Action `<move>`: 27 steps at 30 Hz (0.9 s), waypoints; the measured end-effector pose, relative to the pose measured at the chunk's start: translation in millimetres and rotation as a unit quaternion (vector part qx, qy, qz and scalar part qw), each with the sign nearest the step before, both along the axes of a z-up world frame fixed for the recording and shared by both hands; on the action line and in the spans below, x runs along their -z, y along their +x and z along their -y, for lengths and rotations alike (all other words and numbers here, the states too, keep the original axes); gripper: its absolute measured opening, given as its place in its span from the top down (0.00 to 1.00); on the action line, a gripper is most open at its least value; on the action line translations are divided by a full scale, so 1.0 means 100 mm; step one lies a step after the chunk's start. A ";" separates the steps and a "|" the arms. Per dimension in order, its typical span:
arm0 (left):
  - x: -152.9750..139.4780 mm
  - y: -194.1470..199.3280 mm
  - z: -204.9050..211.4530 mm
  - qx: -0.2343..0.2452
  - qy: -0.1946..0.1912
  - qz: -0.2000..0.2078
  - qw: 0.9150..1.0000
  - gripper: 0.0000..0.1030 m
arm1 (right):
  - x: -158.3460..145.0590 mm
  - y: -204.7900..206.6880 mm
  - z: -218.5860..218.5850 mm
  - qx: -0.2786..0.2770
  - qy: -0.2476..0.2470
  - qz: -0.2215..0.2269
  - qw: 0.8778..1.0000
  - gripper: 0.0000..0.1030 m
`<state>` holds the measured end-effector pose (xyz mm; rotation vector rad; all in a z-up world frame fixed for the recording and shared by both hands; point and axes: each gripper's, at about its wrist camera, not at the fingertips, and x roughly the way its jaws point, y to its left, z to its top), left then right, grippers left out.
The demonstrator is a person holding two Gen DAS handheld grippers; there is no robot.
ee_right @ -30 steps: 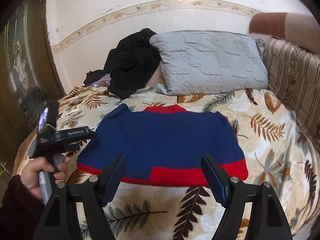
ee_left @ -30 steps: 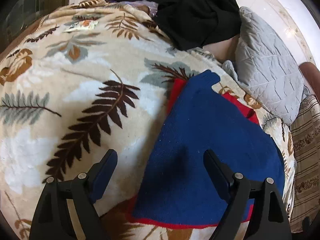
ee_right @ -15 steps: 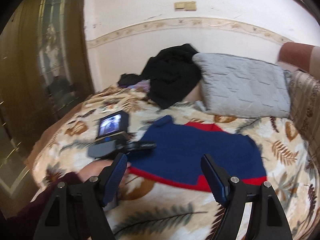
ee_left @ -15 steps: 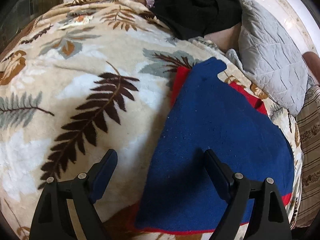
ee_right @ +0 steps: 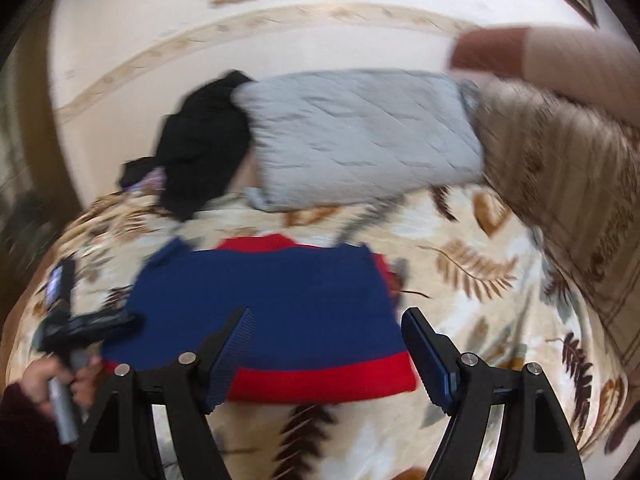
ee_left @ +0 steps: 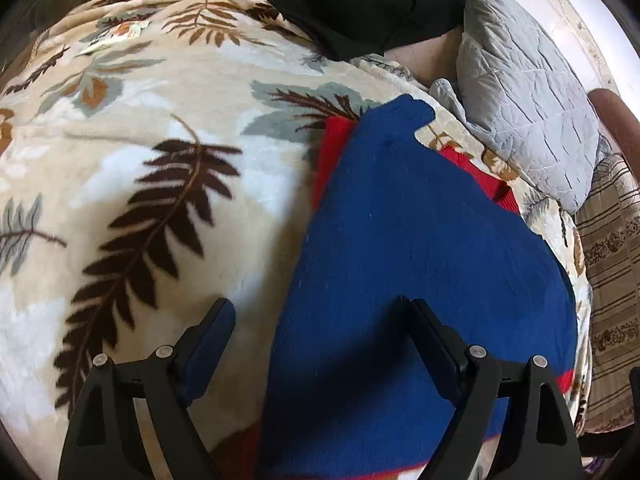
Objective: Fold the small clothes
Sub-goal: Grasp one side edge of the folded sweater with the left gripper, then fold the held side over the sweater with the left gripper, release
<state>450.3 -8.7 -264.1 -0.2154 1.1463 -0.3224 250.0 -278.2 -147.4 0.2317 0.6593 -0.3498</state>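
A small blue garment with red trim (ee_left: 420,264) lies flat on the leaf-patterned blanket (ee_left: 152,152); it also shows in the right wrist view (ee_right: 272,304), red hem toward me. My left gripper (ee_left: 320,320) is open and empty, low over the garment's left edge, one finger over the blanket and one over the blue cloth. It shows hand-held at the left in the right wrist view (ee_right: 100,322). My right gripper (ee_right: 326,330) is open and empty, above the red hem near the garment's right corner. This view is motion-blurred.
A grey quilted pillow (ee_right: 360,140) and a heap of black clothing (ee_right: 200,148) lie at the head of the bed against the wall. A striped brown cushion (ee_right: 560,184) stands along the right side. The pillow (ee_left: 528,92) and black clothing (ee_left: 360,0) also show in the left wrist view.
My left gripper has moved lower and closer over the garment's left edge. My right gripper swung left, then back toward the garment's right hem. Both stay open.
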 end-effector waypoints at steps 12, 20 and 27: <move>-0.12 0.01 0.29 0.037 -0.029 0.042 0.998 0.83 | 0.19 0.19 -0.01 -0.022 0.008 0.003 1.000 0.24; -0.51 -0.17 0.44 0.051 -0.043 0.095 0.993 0.84 | 0.25 0.17 0.21 0.000 0.024 -0.001 1.000 0.24; -0.87 -0.39 0.92 0.084 -0.016 0.121 0.989 0.85 | 0.35 0.26 0.46 0.014 0.042 -0.023 0.999 0.24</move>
